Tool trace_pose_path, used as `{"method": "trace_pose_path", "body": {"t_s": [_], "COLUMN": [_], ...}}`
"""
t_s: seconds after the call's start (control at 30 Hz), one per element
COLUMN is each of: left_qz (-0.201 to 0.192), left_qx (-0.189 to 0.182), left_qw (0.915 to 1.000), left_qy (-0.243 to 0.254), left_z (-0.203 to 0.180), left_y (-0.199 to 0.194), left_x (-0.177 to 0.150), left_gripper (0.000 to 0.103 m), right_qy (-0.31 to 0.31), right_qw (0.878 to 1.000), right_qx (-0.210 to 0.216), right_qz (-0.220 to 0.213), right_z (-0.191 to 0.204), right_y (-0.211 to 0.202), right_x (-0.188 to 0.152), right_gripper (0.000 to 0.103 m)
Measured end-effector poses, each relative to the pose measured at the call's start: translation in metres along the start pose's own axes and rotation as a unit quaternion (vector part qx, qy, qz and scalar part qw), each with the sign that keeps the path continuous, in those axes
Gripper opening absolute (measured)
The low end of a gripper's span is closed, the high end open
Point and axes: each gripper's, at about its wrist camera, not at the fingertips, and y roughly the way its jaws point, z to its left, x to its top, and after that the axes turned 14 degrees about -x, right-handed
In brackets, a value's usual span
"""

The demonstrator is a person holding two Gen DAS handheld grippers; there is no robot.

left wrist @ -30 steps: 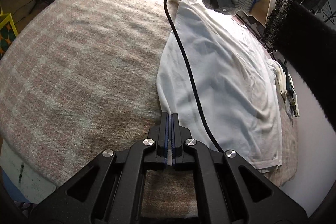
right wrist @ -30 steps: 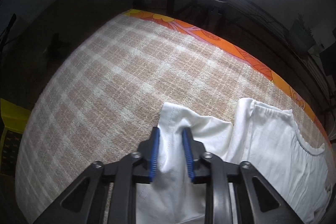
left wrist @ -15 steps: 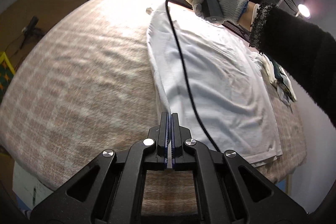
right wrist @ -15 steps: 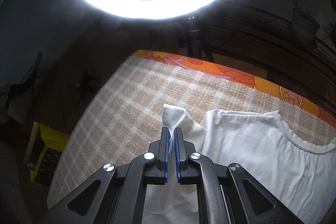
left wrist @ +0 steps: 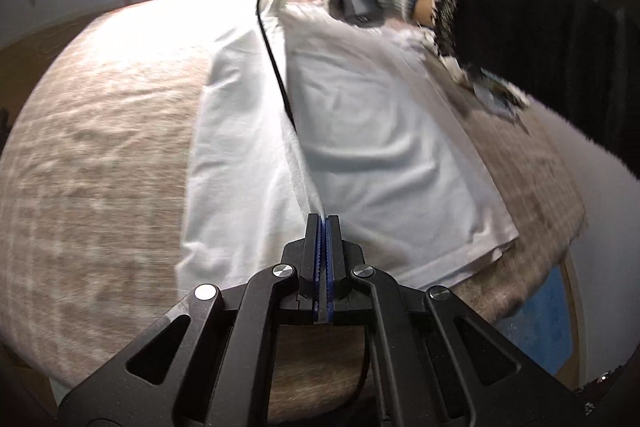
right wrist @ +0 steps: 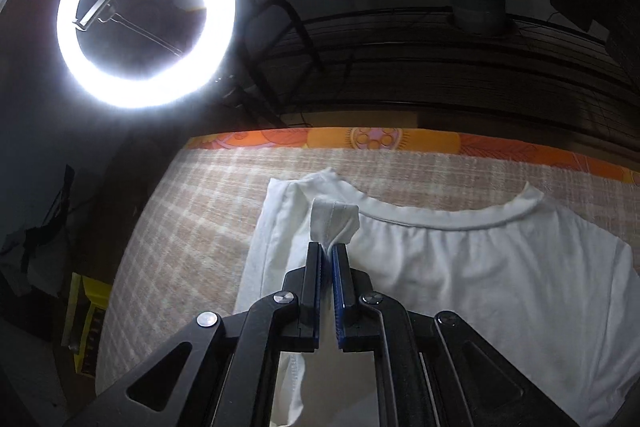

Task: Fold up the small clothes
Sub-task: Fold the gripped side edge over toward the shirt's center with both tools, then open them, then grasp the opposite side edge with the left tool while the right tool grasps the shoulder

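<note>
Both clamped on white shirt: left hand-held gripper lower centre on its edge, right hand-held gripper pinching the sleeve; plaid blanket underneath.

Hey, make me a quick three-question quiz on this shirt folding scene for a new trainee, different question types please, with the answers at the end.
1. True or false: the right tool is shut on a fold of the white shirt.
2. Multiple choice: the shirt lies on A) a bare wooden floor, B) a plaid blanket, C) a metal tray.
3. Fill in: the bright lamp beyond the bed is shaped like a ____.

Key: 1 true; 2 B; 3 ring.
</note>
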Motion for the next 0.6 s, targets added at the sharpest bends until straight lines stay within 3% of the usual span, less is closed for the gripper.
{"method": "trace_pose_path", "body": {"t_s": [0.13,0.2,0.27,0.33,0.47,0.6], "left_qz": [0.011,0.014,0.018,0.022,0.023,0.020], "left_qx": [0.004,0.004,0.002,0.000,-0.010,-0.017], "left_qw": [0.9999,0.9999,0.9998,0.9996,0.9987,0.9966], "left_qy": [0.001,0.002,0.008,0.019,0.045,0.077], "left_z": [-0.005,-0.007,-0.009,-0.013,-0.026,-0.041], "left_y": [0.007,0.009,0.008,0.005,-0.003,-0.024], "left_x": [-0.001,-0.001,-0.002,-0.006,-0.015,-0.027], "left_gripper": [0.000,0.000,0.000,0.000,0.012,0.012], "right_qy": [-0.015,-0.017,-0.018,-0.013,-0.001,0.005], "right_qw": [1.000,0.999,0.997,0.998,0.998,0.998], "right_qx": [-0.022,-0.047,-0.065,-0.066,-0.058,-0.057], "right_qz": [0.011,0.020,0.026,0.021,0.007,-0.021], "right_z": [-0.001,-0.002,-0.007,-0.014,-0.028,-0.045], "right_y": [0.012,0.016,0.016,0.007,-0.026,-0.072], "right_x": [-0.008,-0.011,-0.013,-0.014,-0.017,-0.023], "right_gripper": [0.003,0.009,0.027,0.035,0.035,0.037]}}
